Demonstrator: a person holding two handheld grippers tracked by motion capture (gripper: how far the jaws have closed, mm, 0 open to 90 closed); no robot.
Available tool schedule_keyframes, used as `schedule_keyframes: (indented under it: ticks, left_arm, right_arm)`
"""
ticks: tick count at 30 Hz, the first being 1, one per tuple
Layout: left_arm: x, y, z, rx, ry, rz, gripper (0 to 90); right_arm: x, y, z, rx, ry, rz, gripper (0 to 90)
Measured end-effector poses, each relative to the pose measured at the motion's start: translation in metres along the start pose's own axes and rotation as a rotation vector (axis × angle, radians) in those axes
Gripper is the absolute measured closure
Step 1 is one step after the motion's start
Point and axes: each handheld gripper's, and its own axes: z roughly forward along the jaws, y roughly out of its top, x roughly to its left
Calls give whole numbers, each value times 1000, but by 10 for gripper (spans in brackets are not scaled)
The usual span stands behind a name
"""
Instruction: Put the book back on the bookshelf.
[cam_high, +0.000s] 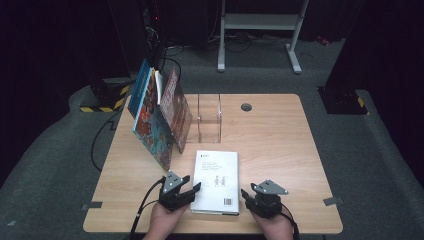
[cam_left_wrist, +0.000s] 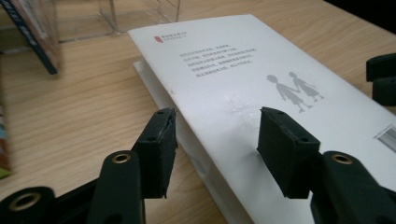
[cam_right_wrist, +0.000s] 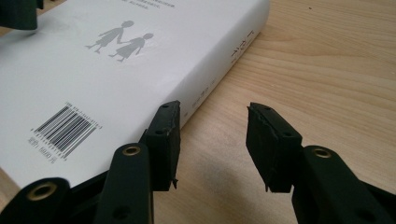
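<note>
Claws (cam_high: 221, 192) flanking white book (cam_high: 216, 172)

Black gripper (cam_high: 181, 191) bodies, brass-ringed screws

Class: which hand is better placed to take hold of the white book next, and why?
Left, probably. The left tongs already straddle the white book's page edge, open. The right tongs sit beside its spine, over bare table.

Wooden table (cam_high: 280, 145): 1 white book (cam_high: 216, 181), clear stand (cam_high: 209, 117), perhaps 3 leaning books (cam_high: 159, 112).
</note>
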Motion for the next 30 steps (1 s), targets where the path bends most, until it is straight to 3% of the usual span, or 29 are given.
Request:
schedule_keyframes:
  ticks: [10,18,25,26,30]
  left_arm:
    - [2,6,13,16,-40,-37,388]
    - [4,12,21,35,-21,-26,378]
    - [10,13,29,34,-35,-56,353]
    - [12,14,31,37,-42,-75,345]
    - [14,15,35,29,-38,-71,333]
  right_arm:
    - [8,-8,-11,9,32,-12,530]
    - [15,-16,-17,30,60,-24,495]
    - [19,-20,-21,42,83,-34,499]
    - [20,-22,-23,45,87,-29,492]
    - [23,-25,-25,51,87,-38,492]
